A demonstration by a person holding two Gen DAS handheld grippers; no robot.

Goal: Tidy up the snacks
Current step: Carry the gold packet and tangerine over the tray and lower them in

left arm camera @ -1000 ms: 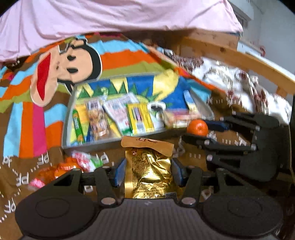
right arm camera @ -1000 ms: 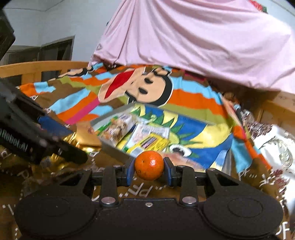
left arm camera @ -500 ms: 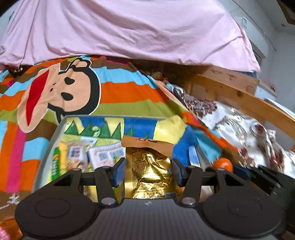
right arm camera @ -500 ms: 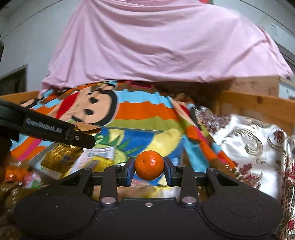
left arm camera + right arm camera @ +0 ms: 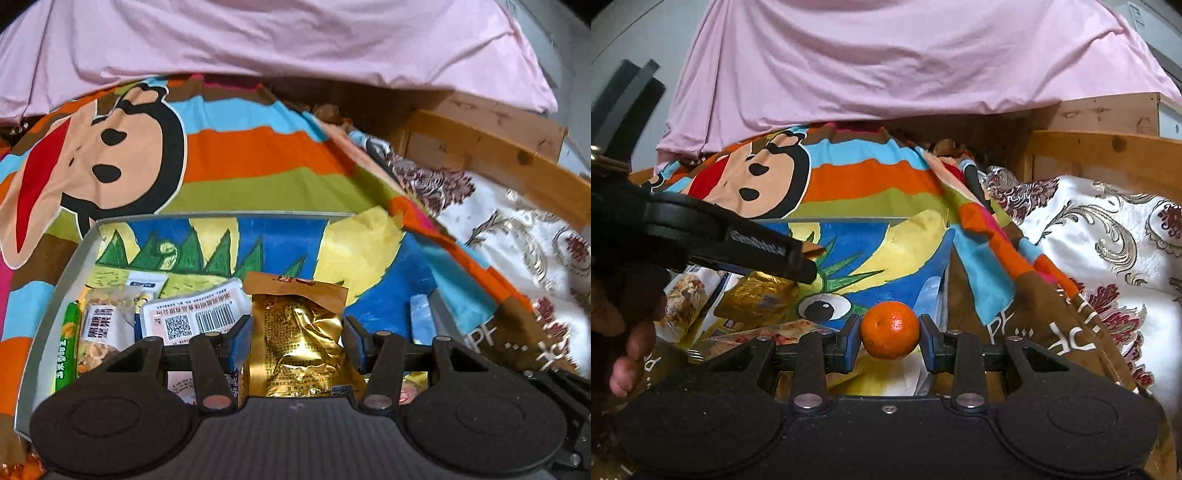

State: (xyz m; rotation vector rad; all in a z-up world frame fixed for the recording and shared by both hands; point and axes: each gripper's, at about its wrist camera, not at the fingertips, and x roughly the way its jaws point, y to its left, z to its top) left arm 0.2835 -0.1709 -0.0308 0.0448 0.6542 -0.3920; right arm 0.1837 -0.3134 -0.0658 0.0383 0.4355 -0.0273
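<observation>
Advanced from the bedspread to above the grey tray (image 5: pixel 55 295) since a second ago. Left gripper (image 5: pixel 297 341) part-open, clamped on gold snack packet (image 5: pixel 297 339); right gripper (image 5: pixel 889 341) narrower, pinching orange (image 5: pixel 889 329) over tray's near corner.

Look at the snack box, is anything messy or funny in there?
A bit messy: the packets in the tray lie overlapping and crooked at its left end. The gold packet and the orange aren't in yet; each sits in a gripper.
</observation>
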